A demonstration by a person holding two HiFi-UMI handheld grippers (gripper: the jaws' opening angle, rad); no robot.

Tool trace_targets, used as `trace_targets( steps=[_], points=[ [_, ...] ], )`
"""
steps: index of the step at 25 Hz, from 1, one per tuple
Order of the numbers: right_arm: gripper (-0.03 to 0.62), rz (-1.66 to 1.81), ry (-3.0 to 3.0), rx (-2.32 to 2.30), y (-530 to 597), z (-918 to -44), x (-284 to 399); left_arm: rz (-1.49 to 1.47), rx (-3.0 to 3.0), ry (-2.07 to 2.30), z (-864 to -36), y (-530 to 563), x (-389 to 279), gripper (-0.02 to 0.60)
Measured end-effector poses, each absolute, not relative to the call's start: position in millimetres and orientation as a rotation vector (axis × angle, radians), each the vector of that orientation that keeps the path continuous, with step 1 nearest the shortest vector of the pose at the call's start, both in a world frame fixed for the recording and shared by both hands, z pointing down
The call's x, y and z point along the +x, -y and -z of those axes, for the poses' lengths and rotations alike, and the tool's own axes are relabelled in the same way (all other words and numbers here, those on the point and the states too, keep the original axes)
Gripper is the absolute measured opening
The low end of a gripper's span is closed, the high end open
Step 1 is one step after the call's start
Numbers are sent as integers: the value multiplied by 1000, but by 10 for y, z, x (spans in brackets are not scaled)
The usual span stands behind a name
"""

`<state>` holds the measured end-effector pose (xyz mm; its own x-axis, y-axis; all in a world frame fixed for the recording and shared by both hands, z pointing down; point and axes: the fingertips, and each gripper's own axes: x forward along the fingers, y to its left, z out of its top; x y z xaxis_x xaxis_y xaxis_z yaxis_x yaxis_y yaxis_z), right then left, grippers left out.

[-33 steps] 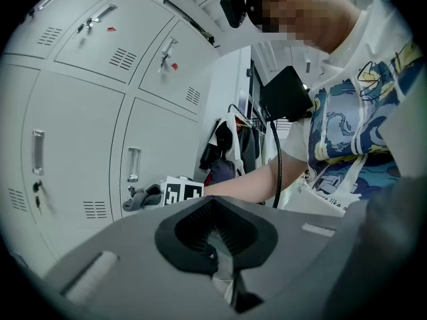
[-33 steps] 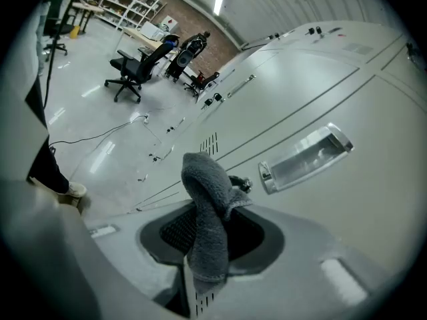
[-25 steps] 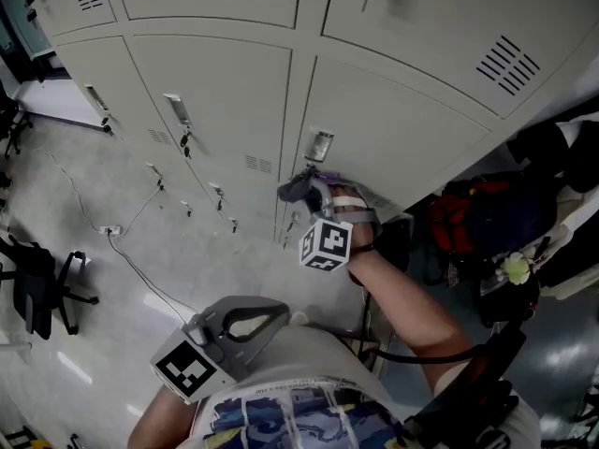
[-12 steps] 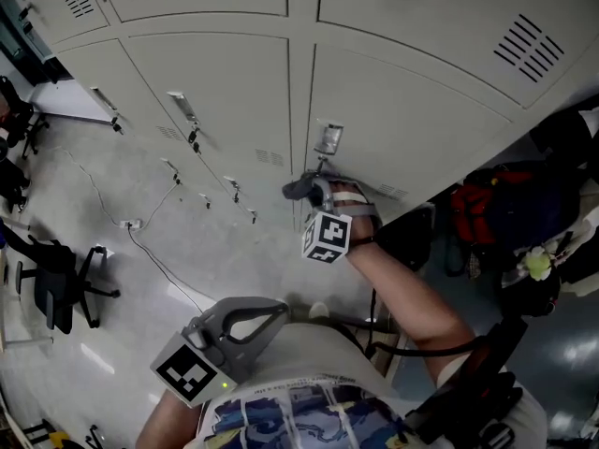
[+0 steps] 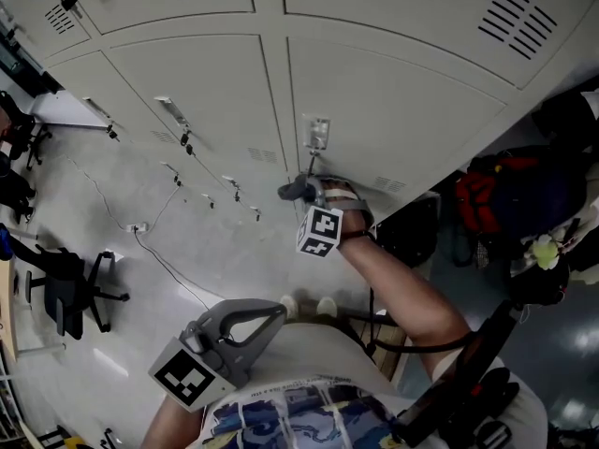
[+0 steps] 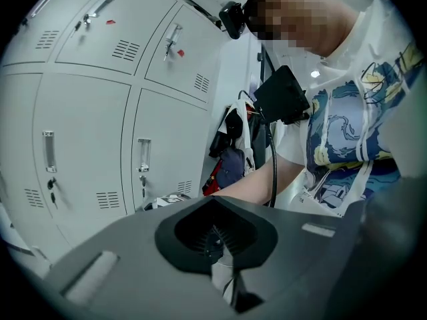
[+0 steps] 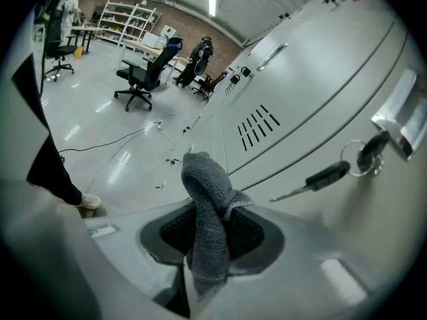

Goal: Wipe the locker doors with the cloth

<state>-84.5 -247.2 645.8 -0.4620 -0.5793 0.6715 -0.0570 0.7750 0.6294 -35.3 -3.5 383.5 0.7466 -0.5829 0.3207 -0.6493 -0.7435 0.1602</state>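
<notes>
A bank of pale grey locker doors [image 5: 374,110] fills the top of the head view. My right gripper [image 5: 298,191] is shut on a grey cloth [image 7: 207,212], which bulges out of its jaws and rests against the door just below the handle plate [image 5: 317,133]. A key on a ring [image 7: 333,172] hangs from that door's lock, close beside the cloth. My left gripper [image 5: 229,335] is held low near the person's body, away from the lockers, jaws closed together with nothing in them.
More locker doors [image 6: 87,152] run to the left. Bags and dark clothing [image 5: 505,204] pile at the right end of the lockers. An office chair [image 5: 65,293] and a cable [image 5: 159,251] lie on the pale floor at left.
The head view has shifted slightly; my right gripper with the cloth stays just under the door handle, having edged a little left and up. The left gripper has hardly moved.
</notes>
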Motion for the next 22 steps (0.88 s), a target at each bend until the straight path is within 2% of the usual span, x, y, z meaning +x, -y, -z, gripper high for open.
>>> trace_targets(
  steps=[12,22],
  points=[
    [114,594,2018,416,2116,-6283,-570,-346,2738,892,-3783,24,-115,3],
    [114,341,2205,502,1523,-5875,-67,-336,2809,748,-3838,-21,336,3]
  ],
)
